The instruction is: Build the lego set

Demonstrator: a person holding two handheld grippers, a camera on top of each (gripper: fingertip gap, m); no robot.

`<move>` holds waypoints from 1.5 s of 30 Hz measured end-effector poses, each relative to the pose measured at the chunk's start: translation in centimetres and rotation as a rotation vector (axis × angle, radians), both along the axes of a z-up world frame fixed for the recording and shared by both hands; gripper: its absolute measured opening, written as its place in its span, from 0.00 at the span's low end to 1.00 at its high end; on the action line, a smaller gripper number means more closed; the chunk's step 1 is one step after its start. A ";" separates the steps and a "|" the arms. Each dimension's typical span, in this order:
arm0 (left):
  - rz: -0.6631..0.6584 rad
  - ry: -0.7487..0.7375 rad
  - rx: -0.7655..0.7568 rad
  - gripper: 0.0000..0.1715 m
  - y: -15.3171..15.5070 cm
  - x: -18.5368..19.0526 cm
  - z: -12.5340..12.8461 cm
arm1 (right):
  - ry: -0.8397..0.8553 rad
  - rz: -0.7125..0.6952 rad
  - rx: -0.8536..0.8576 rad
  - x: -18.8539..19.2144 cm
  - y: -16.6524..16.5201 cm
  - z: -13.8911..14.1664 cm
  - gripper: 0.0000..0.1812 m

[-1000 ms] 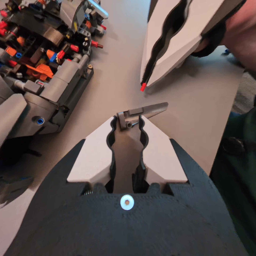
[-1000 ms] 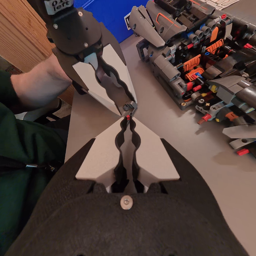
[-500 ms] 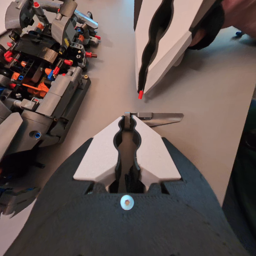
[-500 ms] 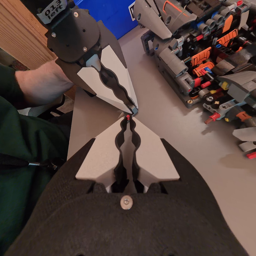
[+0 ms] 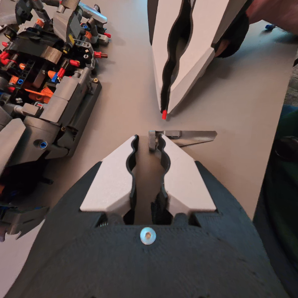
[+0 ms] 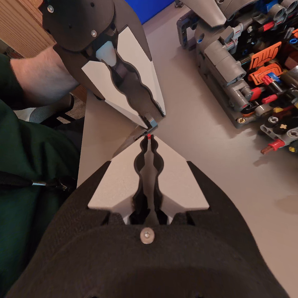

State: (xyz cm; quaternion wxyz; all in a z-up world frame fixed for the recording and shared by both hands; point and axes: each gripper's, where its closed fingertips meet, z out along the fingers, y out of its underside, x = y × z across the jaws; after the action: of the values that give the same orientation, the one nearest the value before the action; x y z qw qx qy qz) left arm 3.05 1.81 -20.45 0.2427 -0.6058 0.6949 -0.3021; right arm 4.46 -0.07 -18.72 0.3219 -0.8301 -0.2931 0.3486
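Note:
My left gripper is open. A grey panel piece lies between and past its tips; its square end touches only the right finger, and its long blade points right over the table. My right gripper is shut on a small red pin that sticks out of its tips. The red pin also shows in the left wrist view, a short way beyond the grey piece. In the right wrist view the pin tip is right at the grey piece. The left gripper comes down from above.
The large grey, black and orange lego model fills the left of the left wrist view and the right of the right wrist view. The grey table's edge runs close on the right. A person's green sleeve, a blue box and a wooden panel border it. Left and right tips are no more than a few centimetres apart.
My left gripper was shut on the grey piece half a second ago and has opened; the piece now touches only one finger. My right gripper has brought the red pin closer to the piece.

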 end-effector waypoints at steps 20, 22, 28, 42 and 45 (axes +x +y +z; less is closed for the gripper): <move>0.029 -0.159 0.115 0.03 -0.2 0.6 2.1 | 0.052 0.012 0.044 -0.2 0.1 1.0 0.01; 0.030 -0.183 0.138 0.03 -0.1 0.6 2.4 | 0.085 0.019 0.059 -0.4 0.2 1.6 0.01; 0.048 -0.226 0.148 0.03 0.3 0.8 3.0 | 0.071 -0.004 0.111 -0.3 0.6 2.0 0.01; 0.055 -0.233 0.182 0.03 0.6 1.2 3.2 | -0.003 -0.003 0.193 -0.1 0.8 2.0 0.01; 0.064 -0.261 0.172 0.03 0.6 1.3 3.6 | 0.034 -0.008 0.194 0.0 0.9 2.4 0.01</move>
State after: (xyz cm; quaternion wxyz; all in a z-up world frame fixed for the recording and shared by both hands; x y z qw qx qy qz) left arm 4.39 2.41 -16.85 0.3912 -0.5604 0.6610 -0.3098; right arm 4.50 0.78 -16.34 0.4068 -0.7902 -0.3167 0.3313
